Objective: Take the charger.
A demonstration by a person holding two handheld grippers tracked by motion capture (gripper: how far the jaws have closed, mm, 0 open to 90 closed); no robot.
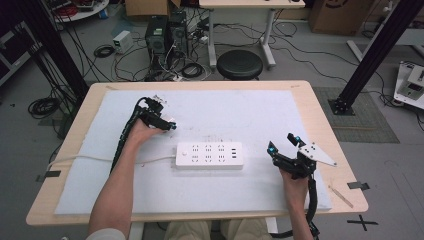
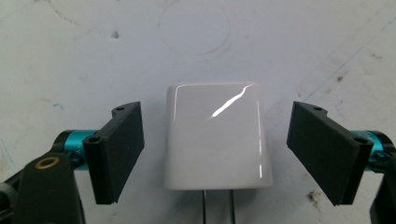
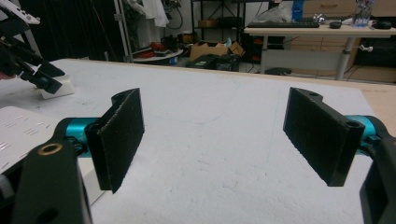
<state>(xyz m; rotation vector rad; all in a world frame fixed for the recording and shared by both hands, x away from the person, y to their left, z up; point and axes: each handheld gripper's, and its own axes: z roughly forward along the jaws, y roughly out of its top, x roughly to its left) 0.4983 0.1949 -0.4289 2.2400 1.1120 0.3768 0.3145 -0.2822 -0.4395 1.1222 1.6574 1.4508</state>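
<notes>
The left gripper (image 1: pixel 167 125) sits low over the white mat (image 1: pixel 250 107), just beyond the far left corner of the white power strip (image 1: pixel 210 155), with the person's left hand (image 1: pixel 145 131) wrapped around its body. In the left gripper view its two black jaws stand wide apart on either side of a glossy white plug adapter (image 2: pixel 217 135), which lies on the mat with its two metal prongs (image 2: pixel 218 207) pointing toward the camera; a clear gap shows between each pad and the adapter's sides, so nothing is clamped. In the right gripper view the same adapter (image 3: pixel 56 87) appears far off to the left as a small white block under the other gripper's tip. The power strip lies in the middle of the mat, its pale cord (image 1: pixel 95 159) running off to the left edge of the table (image 1: pixel 320 110). The right gripper (image 1: pixel 284 142) is held near the right end of the strip, above the mat, its jaws likewise spread wide with only bare mat between them.
</notes>
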